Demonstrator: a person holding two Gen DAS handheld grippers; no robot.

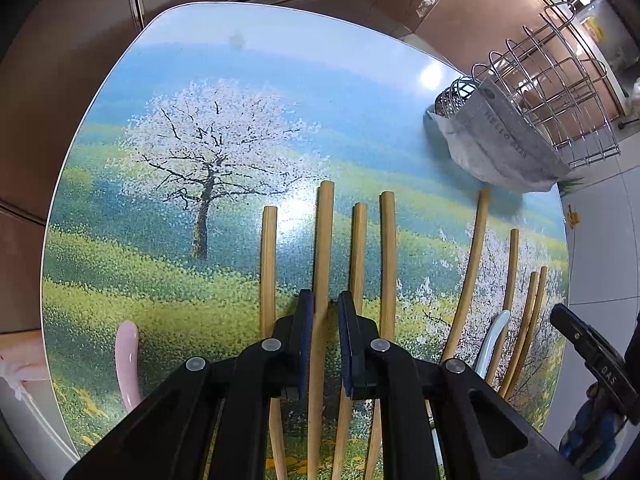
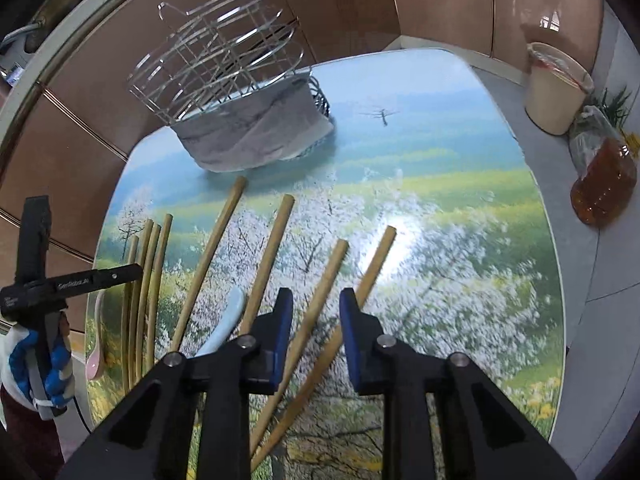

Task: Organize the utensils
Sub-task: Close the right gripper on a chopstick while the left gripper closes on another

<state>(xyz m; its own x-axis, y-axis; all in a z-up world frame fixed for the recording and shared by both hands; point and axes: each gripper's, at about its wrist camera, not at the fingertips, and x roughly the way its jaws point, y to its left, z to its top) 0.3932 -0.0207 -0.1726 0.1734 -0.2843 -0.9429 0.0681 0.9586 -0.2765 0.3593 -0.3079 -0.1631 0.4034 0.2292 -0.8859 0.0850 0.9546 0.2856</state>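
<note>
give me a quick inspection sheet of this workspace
surface: table printed with a blossoming tree and green hills, glossy, glare spots
job's things: wooden chopsticks spread loose across the table; pink spoon near the left edge; pale blue spoon among the chopsticks; wire rack with a grey cloth at the far end
clutter: nothing seen on the table
grippers: left tongs nearly shut around one chopstick; right tongs open, pads astride a chopstick, not pressing
cables: thin cord below the gloved hand
surroundings: brown panelled wall; cream bin; amber bottle on the floor
</note>
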